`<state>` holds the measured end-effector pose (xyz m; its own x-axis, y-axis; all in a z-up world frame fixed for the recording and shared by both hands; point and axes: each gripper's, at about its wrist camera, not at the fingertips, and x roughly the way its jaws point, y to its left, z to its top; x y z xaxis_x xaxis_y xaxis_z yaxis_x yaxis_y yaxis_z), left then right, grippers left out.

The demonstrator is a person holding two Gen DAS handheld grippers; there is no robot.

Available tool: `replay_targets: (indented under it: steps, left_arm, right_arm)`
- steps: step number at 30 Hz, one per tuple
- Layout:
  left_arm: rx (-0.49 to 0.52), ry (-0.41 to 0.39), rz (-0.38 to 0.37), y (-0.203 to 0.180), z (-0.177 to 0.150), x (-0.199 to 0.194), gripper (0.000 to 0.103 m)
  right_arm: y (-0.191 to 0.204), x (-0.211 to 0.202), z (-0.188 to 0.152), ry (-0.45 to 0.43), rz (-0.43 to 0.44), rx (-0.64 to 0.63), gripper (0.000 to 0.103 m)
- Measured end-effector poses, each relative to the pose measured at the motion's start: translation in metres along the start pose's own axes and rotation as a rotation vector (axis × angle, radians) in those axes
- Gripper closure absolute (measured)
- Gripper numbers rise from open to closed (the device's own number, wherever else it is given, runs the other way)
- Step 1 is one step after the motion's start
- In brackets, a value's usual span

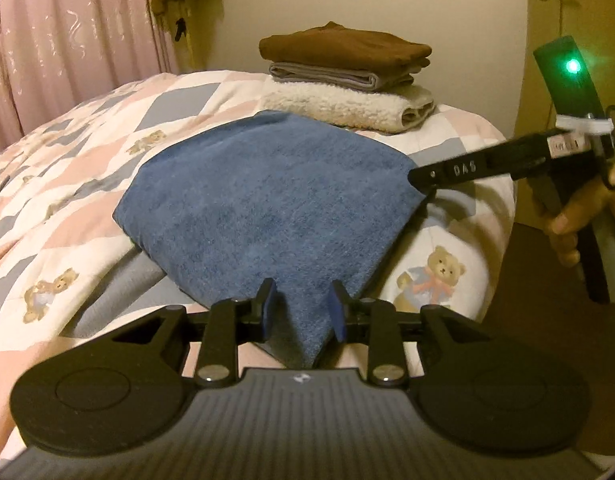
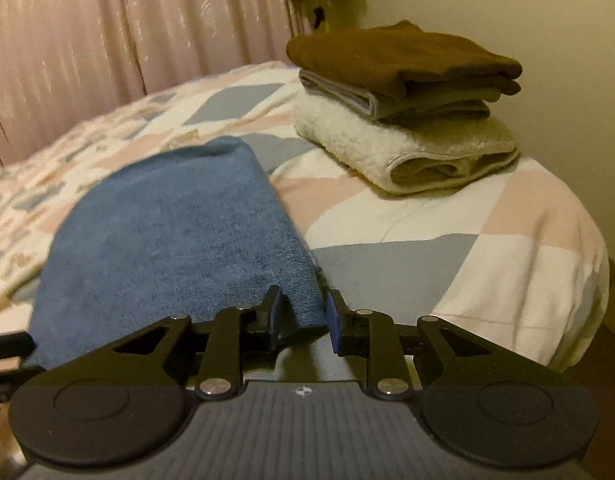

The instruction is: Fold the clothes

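Blue cloth [image 1: 267, 204] folded and spread on the quilt [image 1: 79, 148], near the bed's end, one pointed corner reaching back between the fingers of the left gripper [image 1: 302, 310]. Fingers there parted, blue pads on either side of that corner, a gap showing on both sides; released rather than clenched, though whether the pads brush the fabric is hard to tell. Seen in the right wrist view, the same cloth [image 2: 167, 232] with its near right corner between the fingers of the right gripper [image 2: 303, 316]: jaws apart, left pad just beside or touching the fabric edge, right pad clear of it, so not clamped. From the left wrist view, right gripper [image 1: 421, 178] at the cloth's right corner, tip touching or just over the fabric, held by a hand [image 1: 579, 216] at the frame's right edge, a green light [image 1: 572, 66] glowing on the unit above it. Beyond the cloth, well apart from it, a stack [image 1: 347, 76] on the quilt: brown garment [image 1: 339, 46] on top, grey piece [image 1: 327, 74] in the middle, cream fleece [image 1: 343, 108] at the bottom, all folded. Pink curtain [image 1: 67, 40] behind the bed at left, door [image 1: 563, 8] at right.
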<state>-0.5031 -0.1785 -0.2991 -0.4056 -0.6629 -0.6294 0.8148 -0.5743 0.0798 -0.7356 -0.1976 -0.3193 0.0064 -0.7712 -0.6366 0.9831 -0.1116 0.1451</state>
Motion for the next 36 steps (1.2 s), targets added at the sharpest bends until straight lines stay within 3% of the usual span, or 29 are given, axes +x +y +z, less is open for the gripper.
replay_targets:
  steps: [5, 7, 8, 12, 15, 22, 28, 36]
  left_arm:
    - [-0.035, 0.036, 0.06, -0.003, 0.002, -0.023, 0.076]
    - [-0.042, 0.036, 0.09, -0.004, 0.002, -0.041, 0.074]
    - [-0.049, 0.038, 0.1, -0.005, 0.002, -0.05, 0.073]
    - [-0.106, 0.067, 0.111, -0.006, 0.003, -0.081, 0.061]
    - [-0.143, 0.071, 0.1, -0.006, 0.003, -0.104, 0.058]
    - [-0.165, 0.033, 0.111, -0.012, -0.003, -0.15, 0.046]
    - [-0.175, 0.002, 0.113, -0.016, -0.013, -0.181, 0.039]
    - [-0.181, -0.032, 0.12, -0.019, -0.024, -0.212, 0.037]
  right_arm:
    - [-0.001, -0.043, -0.006, -0.074, 0.004, 0.12, 0.07]
    - [0.004, -0.069, -0.016, -0.109, 0.005, 0.16, 0.057]
    - [0.008, -0.082, -0.022, -0.122, 0.007, 0.183, 0.056]
    - [0.024, -0.123, -0.05, -0.123, 0.026, 0.296, 0.04]
    - [0.035, -0.15, -0.067, -0.101, 0.038, 0.343, 0.038]
    - [0.06, -0.206, -0.068, -0.131, 0.046, 0.321, 0.021]
    - [0.079, -0.233, -0.072, -0.148, 0.054, 0.281, 0.014]
    - [0.088, -0.25, -0.089, -0.136, 0.067, 0.275, 0.013]
